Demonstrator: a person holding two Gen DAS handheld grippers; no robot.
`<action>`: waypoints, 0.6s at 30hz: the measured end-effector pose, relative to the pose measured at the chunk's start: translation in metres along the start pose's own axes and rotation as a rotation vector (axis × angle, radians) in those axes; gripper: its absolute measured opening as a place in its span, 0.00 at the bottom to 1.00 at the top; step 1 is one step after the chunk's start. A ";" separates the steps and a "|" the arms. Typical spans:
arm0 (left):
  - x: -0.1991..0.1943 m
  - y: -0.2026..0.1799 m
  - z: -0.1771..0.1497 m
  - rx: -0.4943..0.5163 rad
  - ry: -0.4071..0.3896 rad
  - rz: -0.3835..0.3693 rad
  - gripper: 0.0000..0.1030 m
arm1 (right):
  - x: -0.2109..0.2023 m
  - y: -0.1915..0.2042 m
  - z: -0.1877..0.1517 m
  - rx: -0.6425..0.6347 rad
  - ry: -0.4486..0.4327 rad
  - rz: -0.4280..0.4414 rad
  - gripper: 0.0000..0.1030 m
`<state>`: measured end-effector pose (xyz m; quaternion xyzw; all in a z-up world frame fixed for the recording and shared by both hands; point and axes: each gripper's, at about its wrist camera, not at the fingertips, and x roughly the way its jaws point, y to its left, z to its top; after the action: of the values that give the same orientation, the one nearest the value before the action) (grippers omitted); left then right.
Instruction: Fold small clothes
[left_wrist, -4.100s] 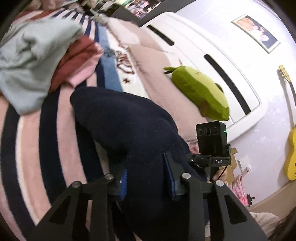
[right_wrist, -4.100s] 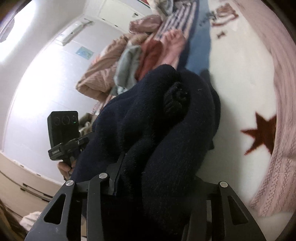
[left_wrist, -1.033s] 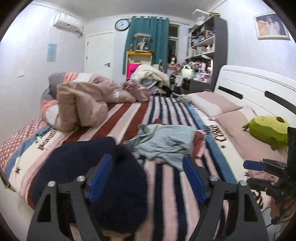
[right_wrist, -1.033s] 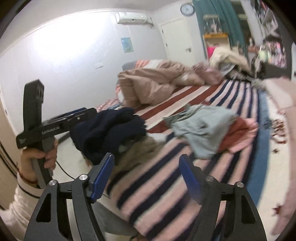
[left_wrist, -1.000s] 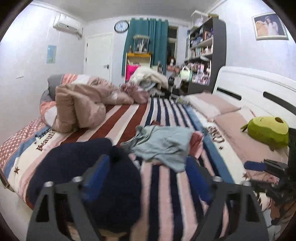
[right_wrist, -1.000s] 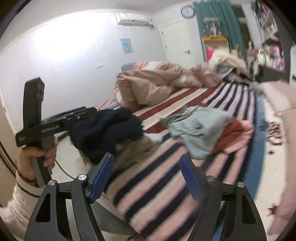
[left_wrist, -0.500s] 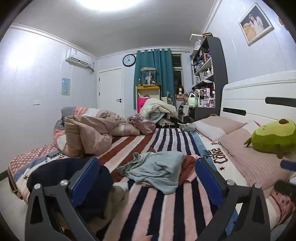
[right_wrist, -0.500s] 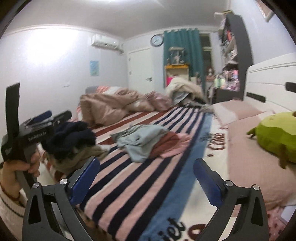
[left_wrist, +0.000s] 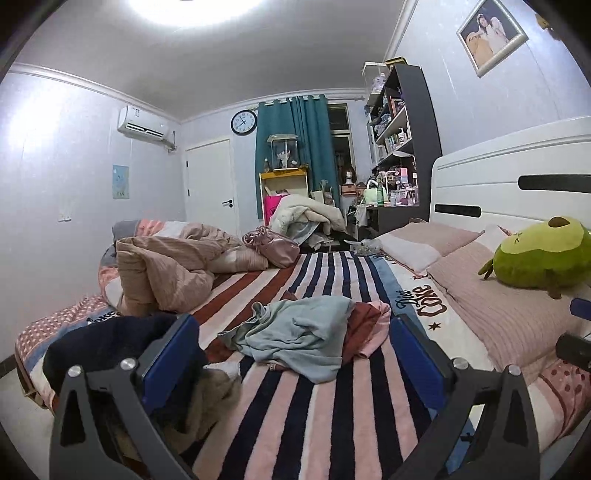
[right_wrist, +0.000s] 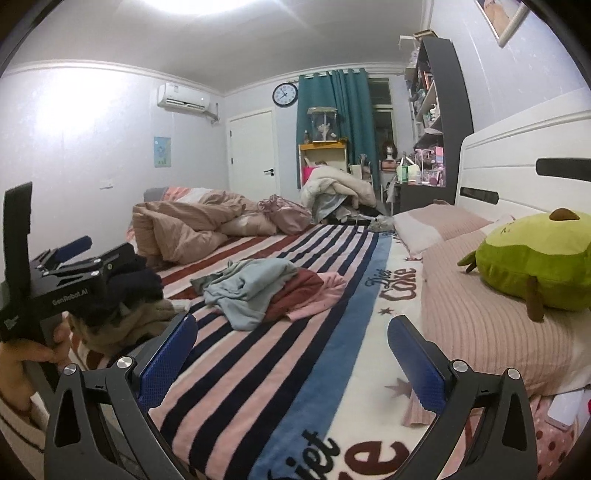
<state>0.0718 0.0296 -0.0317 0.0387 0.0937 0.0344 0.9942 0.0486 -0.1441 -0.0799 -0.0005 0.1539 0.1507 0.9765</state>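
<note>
Dark navy knit garment (left_wrist: 110, 343) lying bundled at striped blanket (left_wrist: 332, 406) edge; pale blue, maroon, pink clothes heap (left_wrist: 306, 332) waiting mid-blanket; left gripper (left_wrist: 295, 354), right gripper (right_wrist: 291, 354) both hovering spread wide, empty.

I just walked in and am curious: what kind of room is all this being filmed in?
A lived-in home bedroom, most likely. A bed with a striped blanket fills the view, backed by a white headboard; pink pillows carry a green avocado plush toy, and loose clothes lie waiting.

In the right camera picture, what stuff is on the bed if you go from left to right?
Navy garment → light blue garment → dark red garment → pink garment → pink pillow → green plush.
</note>
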 end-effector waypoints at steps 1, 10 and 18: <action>0.000 0.000 0.000 -0.003 0.003 -0.006 0.99 | 0.000 0.000 0.000 0.002 0.000 0.001 1.00; 0.001 0.005 -0.001 -0.012 0.012 -0.008 0.99 | 0.003 0.007 -0.002 -0.002 0.002 0.006 1.00; 0.001 0.005 0.000 -0.025 0.011 -0.023 0.99 | 0.000 0.005 0.001 -0.016 -0.020 -0.020 1.00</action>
<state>0.0722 0.0350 -0.0317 0.0252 0.0990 0.0246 0.9945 0.0471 -0.1393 -0.0791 -0.0082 0.1430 0.1420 0.9794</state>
